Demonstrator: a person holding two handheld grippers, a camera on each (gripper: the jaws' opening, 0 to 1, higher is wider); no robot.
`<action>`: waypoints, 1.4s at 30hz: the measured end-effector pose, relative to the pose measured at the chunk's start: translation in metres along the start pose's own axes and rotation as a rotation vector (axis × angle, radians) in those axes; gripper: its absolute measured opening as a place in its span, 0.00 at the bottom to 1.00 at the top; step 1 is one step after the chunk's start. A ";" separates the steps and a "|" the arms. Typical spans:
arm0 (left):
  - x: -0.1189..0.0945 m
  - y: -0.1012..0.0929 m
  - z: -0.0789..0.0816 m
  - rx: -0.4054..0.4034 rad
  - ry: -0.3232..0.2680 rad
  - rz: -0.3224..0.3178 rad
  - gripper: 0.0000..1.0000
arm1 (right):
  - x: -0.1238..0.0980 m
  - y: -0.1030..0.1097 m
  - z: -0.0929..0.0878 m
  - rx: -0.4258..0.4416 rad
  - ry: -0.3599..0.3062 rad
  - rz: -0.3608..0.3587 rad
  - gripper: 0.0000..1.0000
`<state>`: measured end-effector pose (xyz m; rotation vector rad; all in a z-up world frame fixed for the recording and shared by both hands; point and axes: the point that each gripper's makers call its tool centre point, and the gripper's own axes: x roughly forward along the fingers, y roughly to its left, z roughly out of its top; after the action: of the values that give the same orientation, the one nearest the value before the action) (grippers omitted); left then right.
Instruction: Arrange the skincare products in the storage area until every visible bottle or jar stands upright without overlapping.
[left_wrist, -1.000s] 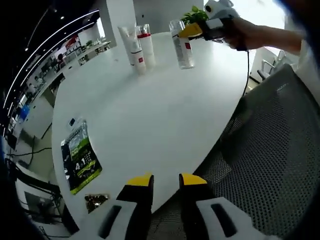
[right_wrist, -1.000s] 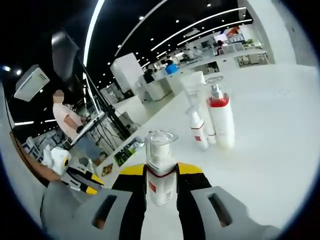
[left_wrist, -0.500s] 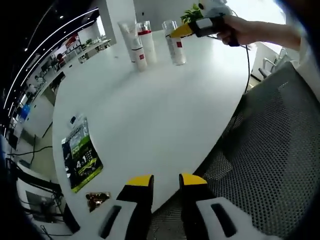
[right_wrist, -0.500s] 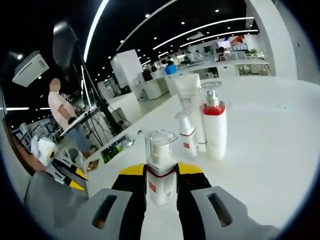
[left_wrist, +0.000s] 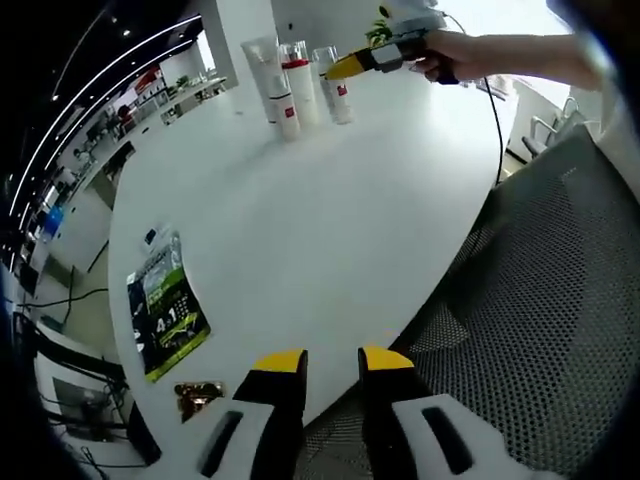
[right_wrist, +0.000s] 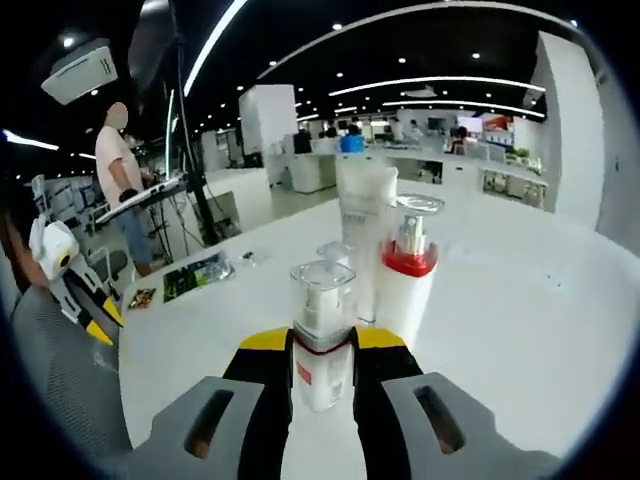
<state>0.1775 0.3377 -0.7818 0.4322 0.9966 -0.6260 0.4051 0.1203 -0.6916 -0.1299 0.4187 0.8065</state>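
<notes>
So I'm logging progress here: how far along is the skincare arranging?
Done: the white tube, the red-collared pump bottle and a small spray bottle stand upright at the table's far end. In hand: the right gripper grips a clear-capped bottle beside them. Left: setting it down, releasing.

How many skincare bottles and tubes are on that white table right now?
4. A tall white tube, a red-collared pump bottle and a small bottle half hidden stand grouped together; a clear-capped bottle is gripped upright in the right claw beside them.
</notes>
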 end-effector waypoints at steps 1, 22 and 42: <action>0.000 0.000 0.000 -0.002 0.000 -0.002 0.21 | 0.001 -0.002 0.000 -0.003 0.000 -0.005 0.20; -0.002 0.003 0.003 -0.017 -0.010 0.011 0.21 | 0.019 -0.006 -0.012 -0.095 -0.050 0.013 0.20; -0.002 0.001 0.001 -0.015 0.006 0.006 0.21 | 0.021 -0.024 -0.015 -0.065 -0.121 -0.025 0.21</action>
<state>0.1781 0.3386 -0.7799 0.4239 1.0048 -0.6117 0.4314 0.1139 -0.7149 -0.1459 0.2762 0.7992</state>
